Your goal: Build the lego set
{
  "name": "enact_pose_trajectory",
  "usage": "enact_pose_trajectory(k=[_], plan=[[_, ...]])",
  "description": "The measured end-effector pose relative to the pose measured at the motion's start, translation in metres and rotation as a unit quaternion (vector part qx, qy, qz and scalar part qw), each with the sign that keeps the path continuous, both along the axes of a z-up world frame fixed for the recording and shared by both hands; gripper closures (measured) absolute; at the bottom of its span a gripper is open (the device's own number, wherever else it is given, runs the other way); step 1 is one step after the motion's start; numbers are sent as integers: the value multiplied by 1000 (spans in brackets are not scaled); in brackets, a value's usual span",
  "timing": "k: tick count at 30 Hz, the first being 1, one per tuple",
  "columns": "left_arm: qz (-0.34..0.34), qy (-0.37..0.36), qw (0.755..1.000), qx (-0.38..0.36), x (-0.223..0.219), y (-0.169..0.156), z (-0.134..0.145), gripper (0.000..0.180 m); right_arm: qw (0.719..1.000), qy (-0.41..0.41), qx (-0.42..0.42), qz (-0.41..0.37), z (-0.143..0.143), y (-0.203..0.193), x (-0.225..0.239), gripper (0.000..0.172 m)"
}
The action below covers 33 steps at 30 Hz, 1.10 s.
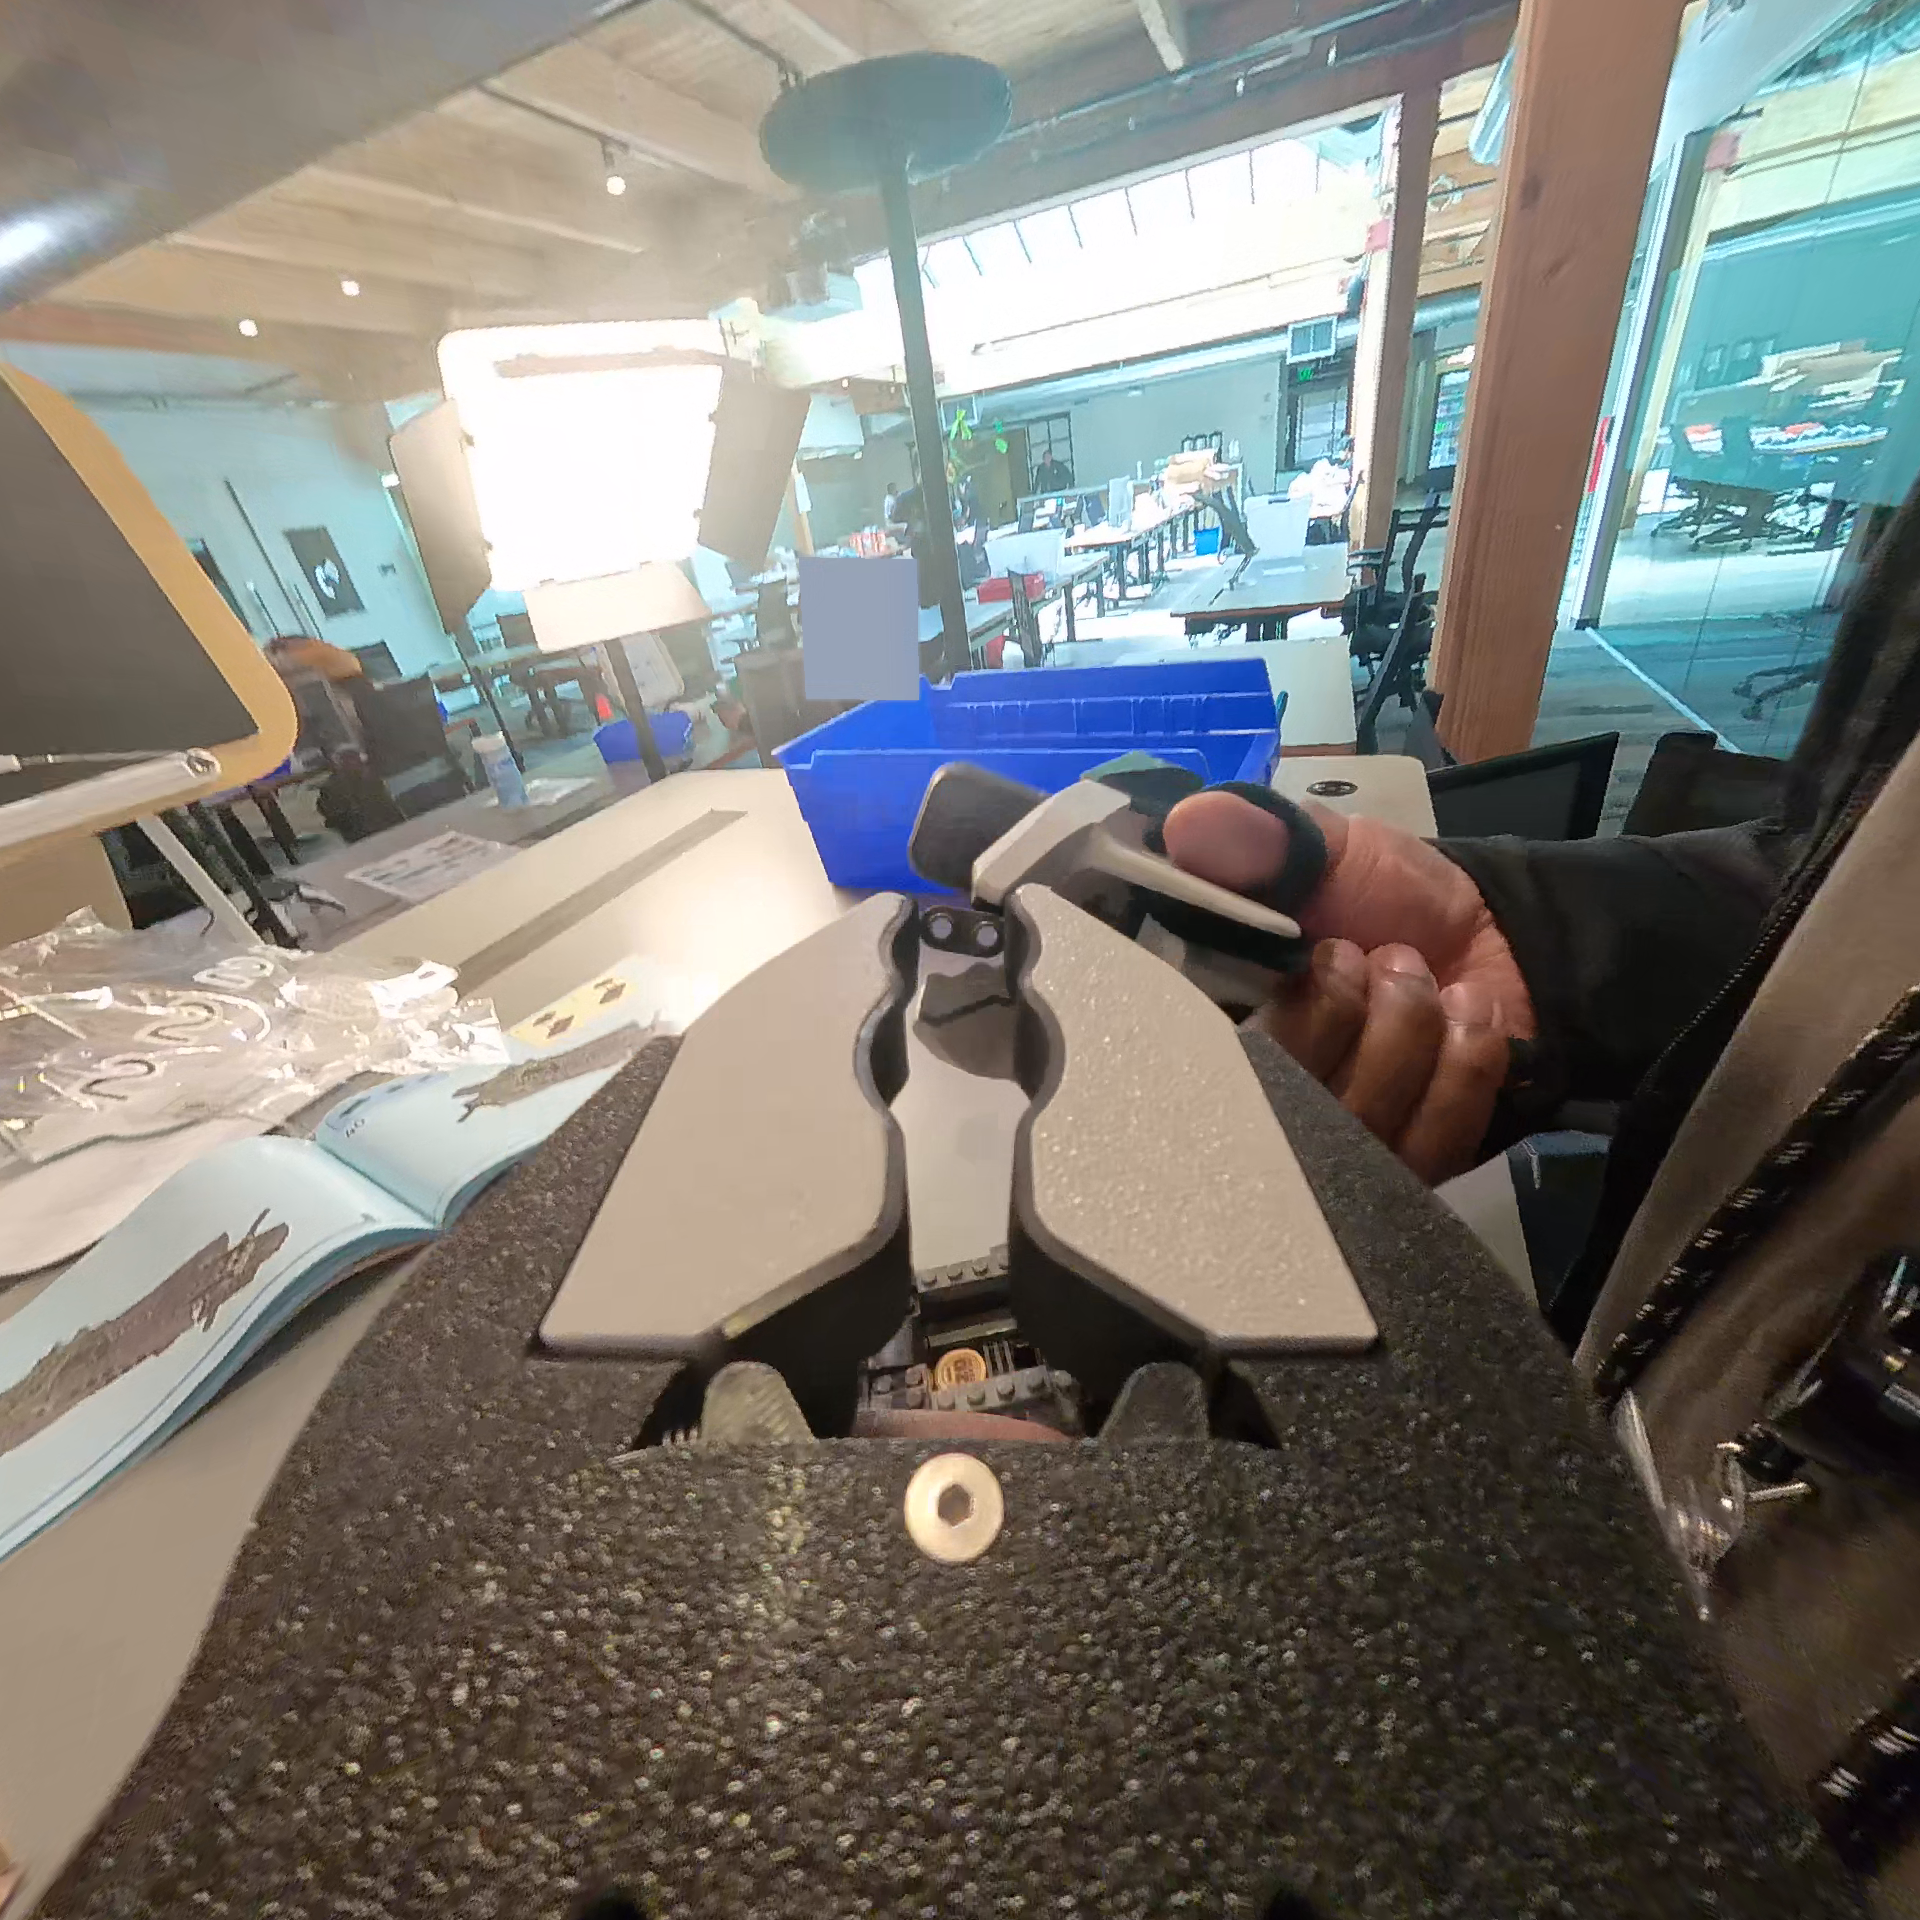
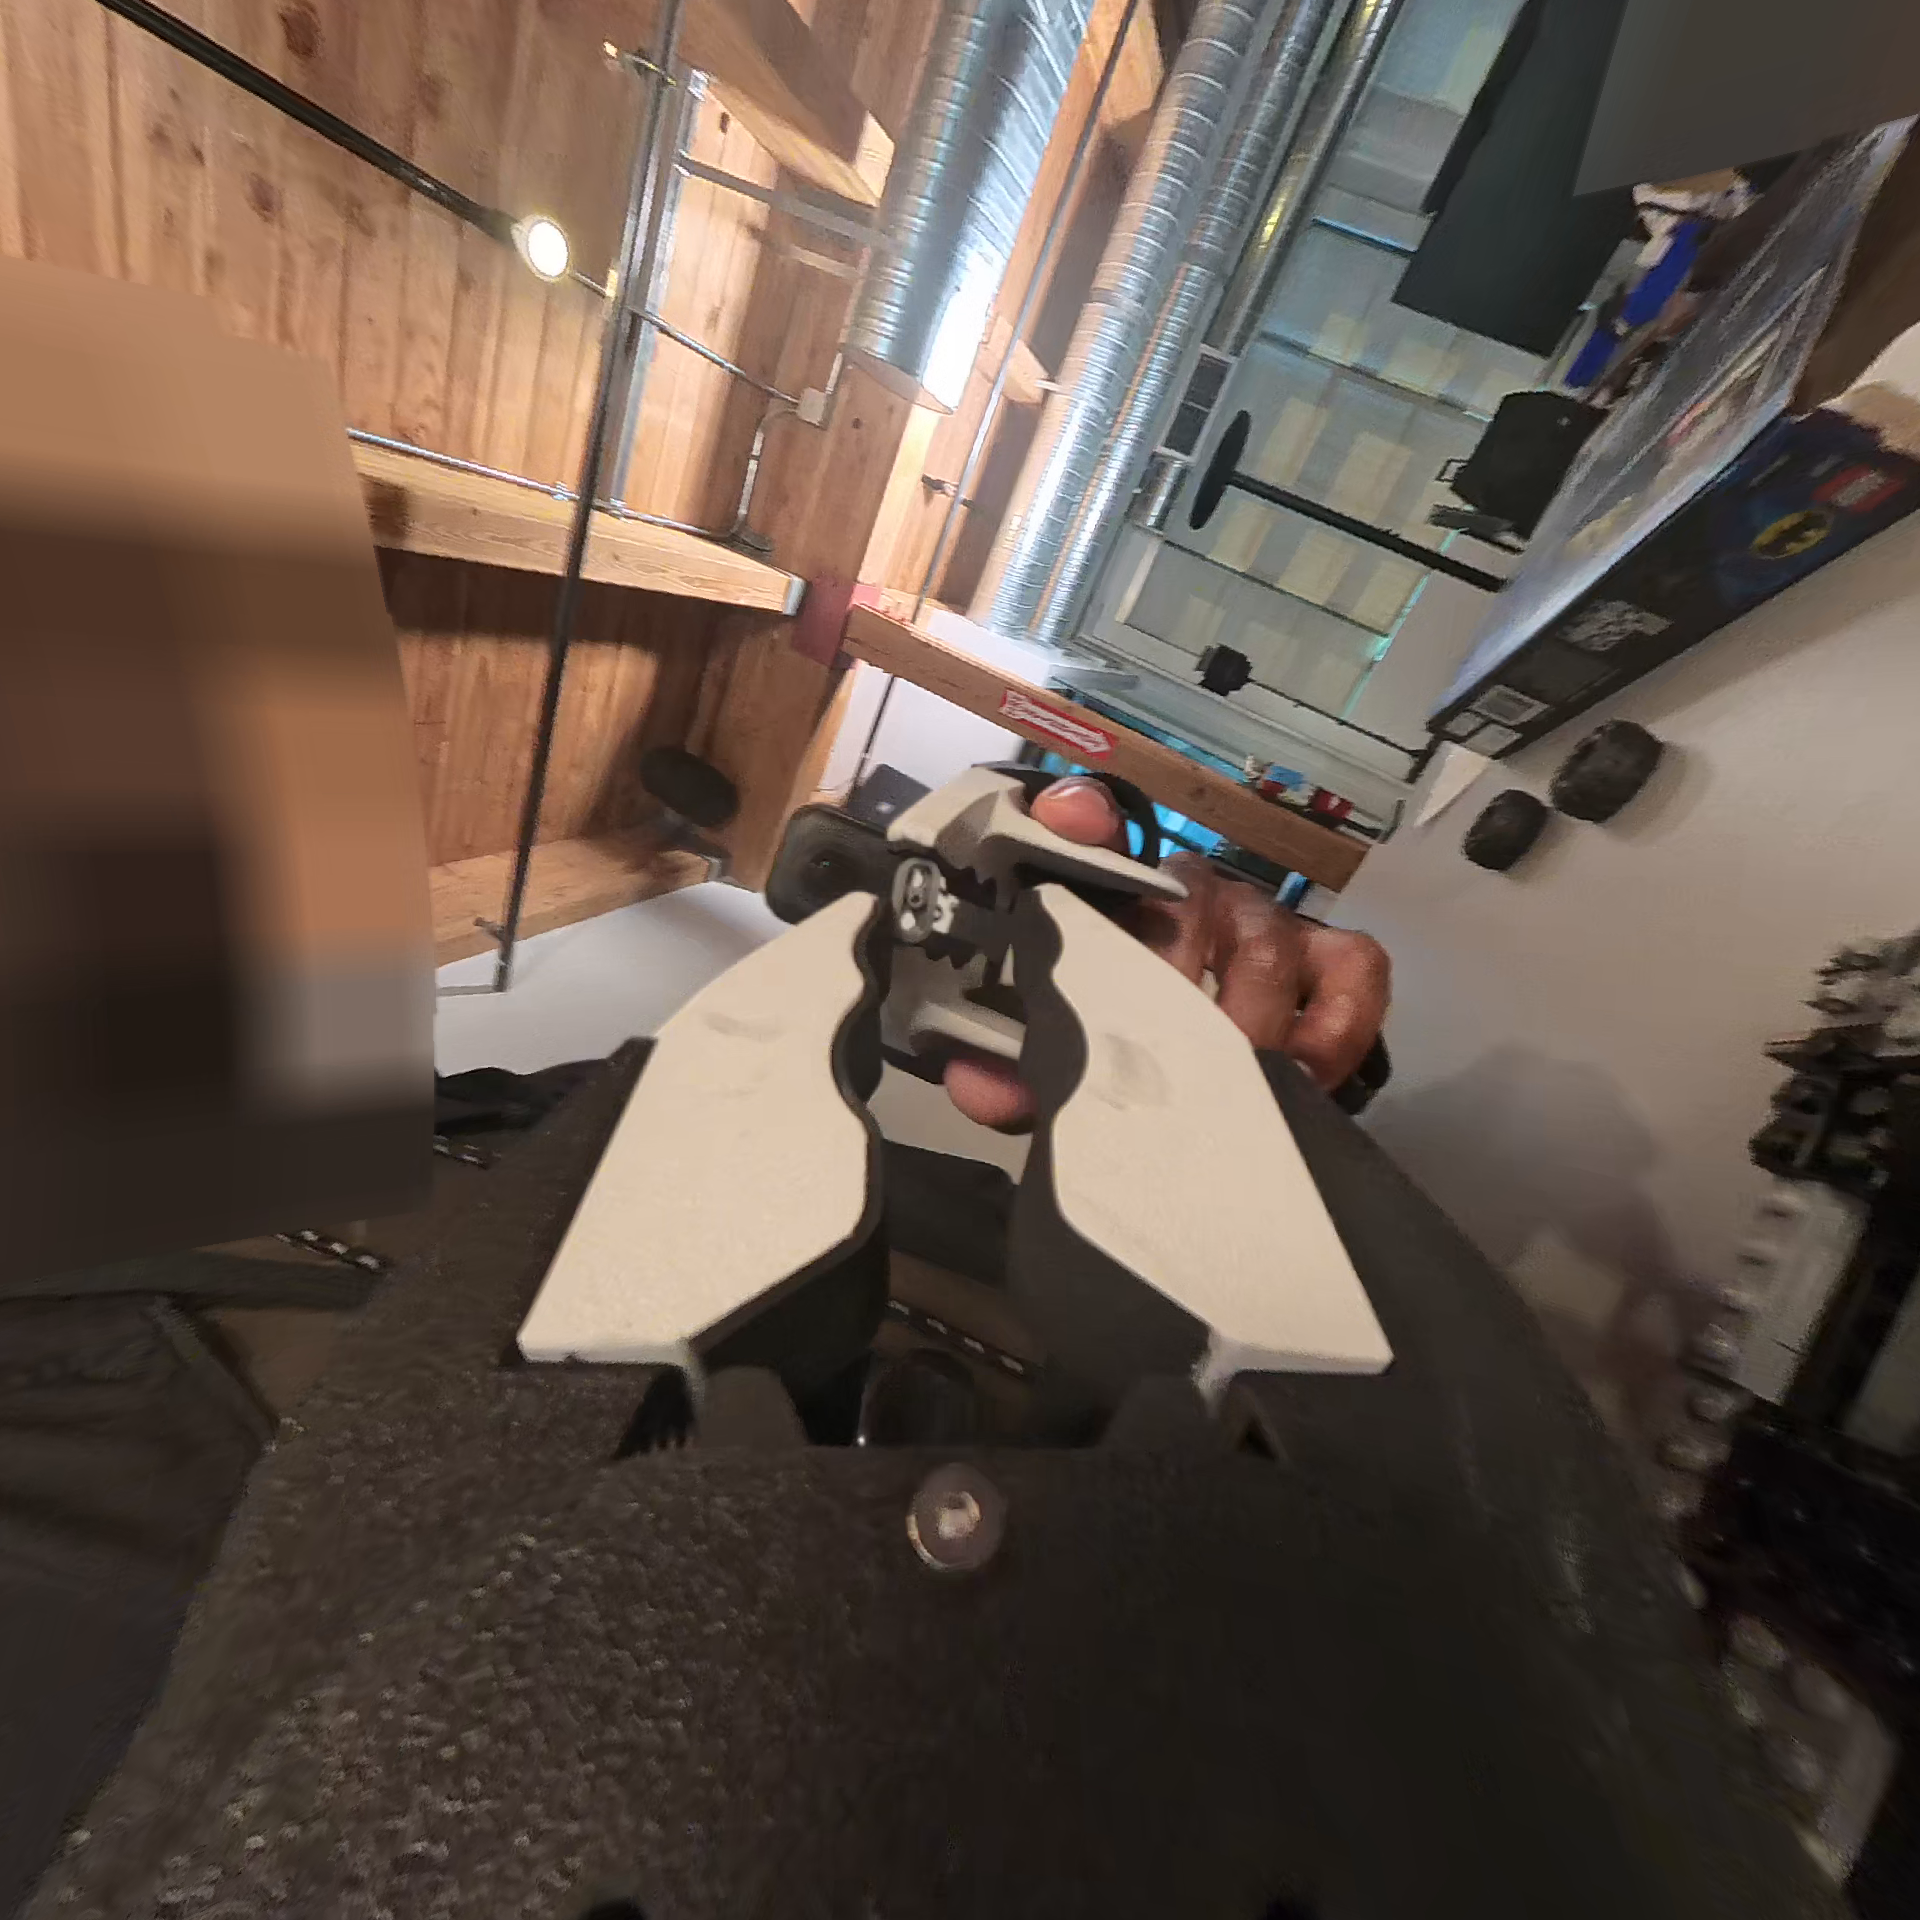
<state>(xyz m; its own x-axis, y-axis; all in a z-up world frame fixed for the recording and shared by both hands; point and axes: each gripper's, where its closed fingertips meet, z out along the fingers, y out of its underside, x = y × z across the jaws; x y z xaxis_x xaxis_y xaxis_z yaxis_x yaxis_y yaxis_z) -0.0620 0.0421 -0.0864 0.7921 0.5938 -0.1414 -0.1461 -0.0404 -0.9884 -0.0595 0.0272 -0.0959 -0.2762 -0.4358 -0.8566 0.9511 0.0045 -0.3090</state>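
The left gripper (image 1: pixel 961 932) has its jaws clenched on a small black two-hole link (image 1: pixel 943 926), which bridges the fingertips above the worktop (image 1: pixel 623 862), in front of a blue bin (image 1: pixel 1039 748). The right gripper (image 2: pixel 951 914), held in a hand (image 1: pixel 1392 935), meets it nose to nose. Its jaws stand released, with the link nearer one tip and a gap at the other. An open booklet (image 1: pixel 208 1247) and clear bags (image 1: pixel 156 1018) lie to the left. The link looks tiny, light, stiff and smooth, so it is likely to twist or pop free. Pinching its flat faces or its two ends squarely seems safest.
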Motion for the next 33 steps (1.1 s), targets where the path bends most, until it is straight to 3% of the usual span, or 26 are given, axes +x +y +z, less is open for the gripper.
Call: enact_pose_trajectory(k=[7,14,19,26,33], plan=[[47,-99,993,-32,-24,-9,-21,165,987,91,113,-74,-22,21,-26,144],[64,-203,975,-68,-42,-4,-55,165,928,261,247,-101,-57,32,-37,139],[68,-290,955,1,-48,3,-61,165,862,385,295,-144,-65,35,-46,136],[99,-345,931,68,-55,5,-65,165,715,582,321,-217,-62,29,-50,137],[115,-347,929,57,-51,9,-66,165,672,628,311,-239,-59,28,-51,143]])
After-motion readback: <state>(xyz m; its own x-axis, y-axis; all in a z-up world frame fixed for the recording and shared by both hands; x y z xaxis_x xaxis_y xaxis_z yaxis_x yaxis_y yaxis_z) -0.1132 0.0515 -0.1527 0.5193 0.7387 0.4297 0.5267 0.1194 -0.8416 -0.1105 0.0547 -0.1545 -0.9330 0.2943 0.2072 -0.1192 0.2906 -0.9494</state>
